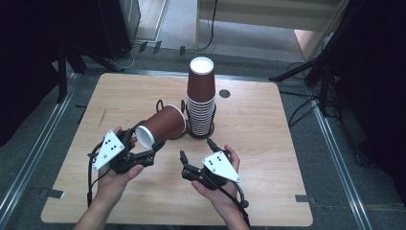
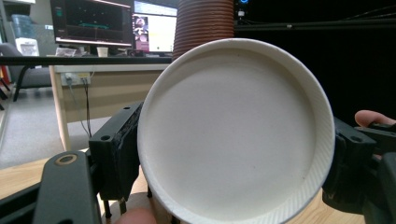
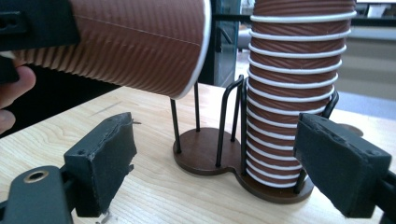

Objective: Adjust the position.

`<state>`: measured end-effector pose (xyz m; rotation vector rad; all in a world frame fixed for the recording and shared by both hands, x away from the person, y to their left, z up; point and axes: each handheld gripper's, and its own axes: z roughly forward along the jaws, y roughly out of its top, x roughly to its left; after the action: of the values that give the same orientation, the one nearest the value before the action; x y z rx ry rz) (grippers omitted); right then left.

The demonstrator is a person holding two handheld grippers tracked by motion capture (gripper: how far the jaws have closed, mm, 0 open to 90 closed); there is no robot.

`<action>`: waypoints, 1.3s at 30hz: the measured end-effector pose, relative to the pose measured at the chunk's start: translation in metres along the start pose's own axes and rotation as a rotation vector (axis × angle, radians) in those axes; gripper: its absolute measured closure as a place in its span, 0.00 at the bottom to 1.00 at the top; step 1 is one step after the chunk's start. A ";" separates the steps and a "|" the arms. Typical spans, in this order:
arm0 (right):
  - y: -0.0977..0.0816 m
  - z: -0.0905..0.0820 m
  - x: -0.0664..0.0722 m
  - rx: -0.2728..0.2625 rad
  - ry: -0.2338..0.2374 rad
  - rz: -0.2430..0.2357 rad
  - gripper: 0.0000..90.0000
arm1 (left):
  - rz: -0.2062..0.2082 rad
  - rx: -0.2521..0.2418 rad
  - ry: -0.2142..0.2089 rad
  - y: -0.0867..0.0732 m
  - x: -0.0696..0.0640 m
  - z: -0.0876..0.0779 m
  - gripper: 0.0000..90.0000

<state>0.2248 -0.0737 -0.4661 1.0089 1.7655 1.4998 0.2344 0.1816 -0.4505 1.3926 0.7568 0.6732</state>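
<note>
A brown ribbed paper cup (image 1: 163, 124) lies on its side in the air, with my left gripper (image 1: 143, 143) shut on its narrow bottom end. The cup's white bottom (image 2: 236, 130) faces me in the left gripper view, a black pad (image 2: 116, 154) pressed against each side. Its open rim points toward a black wire cup holder (image 1: 173, 133), whose other slot carries a tall stack of upside-down brown cups (image 1: 201, 98). My right gripper (image 1: 195, 148) hovers open, with nothing between its pads (image 3: 105, 158), facing the holder (image 3: 210, 154) and the stack (image 3: 294, 88); the held cup (image 3: 135, 42) hangs above on the left.
The wooden table (image 1: 268, 143) has a small round dark hole (image 1: 224, 93) behind the stack. Black stands and cables surround the table on the floor. A desk with monitors (image 2: 93, 21) stands beyond the table.
</note>
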 end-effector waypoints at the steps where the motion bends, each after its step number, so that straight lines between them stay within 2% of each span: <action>1: 0.002 0.000 -0.001 0.009 -0.002 0.019 0.14 | -0.005 -0.003 0.001 0.000 0.001 0.000 0.24; 6: 0.006 0.001 -0.002 0.023 0.022 0.130 0.01 | -0.018 -0.022 0.012 0.000 0.003 -0.001 0.24; 10: 0.008 0.002 -0.002 0.027 0.017 0.217 0.00 | -0.022 -0.036 0.011 -0.001 0.003 -0.001 0.24; 12: 0.008 0.002 -0.002 0.025 0.032 0.280 0.00 | -0.022 -0.043 0.007 -0.002 0.003 -0.001 0.24; 15: 0.008 0.001 0.000 0.015 0.050 0.347 0.00 | -0.019 -0.049 0.005 -0.004 0.002 0.000 0.24; 19: 0.008 0.000 0.003 0.001 0.081 0.431 0.00 | -0.019 -0.053 0.006 -0.005 0.001 0.001 0.24; 22: 0.008 0.000 0.006 -0.001 0.084 0.484 0.00 | -0.020 -0.053 0.000 -0.006 -0.001 0.001 0.24; 24: 0.008 0.000 0.007 0.000 0.078 0.518 0.00 | -0.015 -0.055 0.002 -0.007 -0.002 0.002 0.24; 26: 0.009 -0.001 0.008 0.000 0.069 0.579 0.00 | -0.016 -0.057 0.003 -0.008 -0.002 0.003 0.24; 29: 0.011 -0.004 0.010 0.003 0.013 0.679 0.00 | -0.017 -0.059 0.001 -0.010 -0.004 0.004 0.24; 33: 0.014 -0.005 0.012 -0.008 -0.003 0.788 0.00 | -0.010 -0.051 -0.006 -0.012 -0.007 0.006 0.24; 36: 0.015 -0.005 0.011 -0.011 -0.038 0.882 0.00 | -0.002 -0.051 -0.009 -0.014 -0.009 0.007 0.24; 39: 0.015 -0.004 0.009 -0.019 -0.018 0.973 0.00 | -0.001 -0.060 -0.010 -0.015 -0.010 0.008 0.24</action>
<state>0.2195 -0.0669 -0.4505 2.0266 1.2559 2.0087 0.2340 0.1676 -0.4645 1.3404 0.7235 0.6825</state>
